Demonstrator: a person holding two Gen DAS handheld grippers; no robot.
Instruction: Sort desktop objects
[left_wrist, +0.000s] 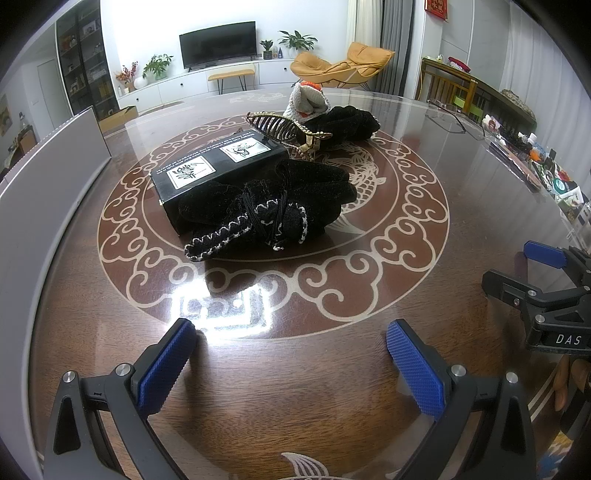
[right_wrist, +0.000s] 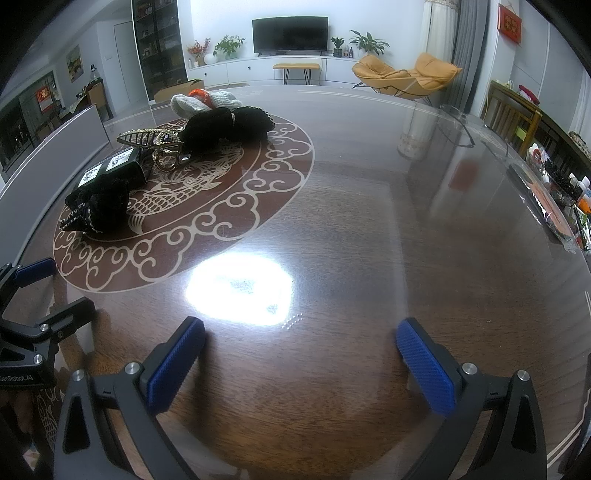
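Note:
A pile lies on the round medallion of the brown table (left_wrist: 295, 369). Nearest is a black velvet glove (left_wrist: 266, 206) with white stitched trim, leaning on a black box (left_wrist: 210, 173) with white labels. Behind them lie a gold hair claw (left_wrist: 284, 129), a second black glove (left_wrist: 347, 122) and a grey knit item (left_wrist: 306, 101) with orange trim. My left gripper (left_wrist: 291, 365) is open and empty, short of the pile. My right gripper (right_wrist: 301, 363) is open and empty over bare table; the pile is at its far left, with the near glove (right_wrist: 99, 206) closest.
A grey panel (left_wrist: 48, 177) stands along the table's left edge. Eyeglasses (left_wrist: 450, 118) lie at the far right. A clutter of small items (left_wrist: 546, 173) lines the right rim. The right gripper's body (left_wrist: 546, 306) shows at the right of the left wrist view.

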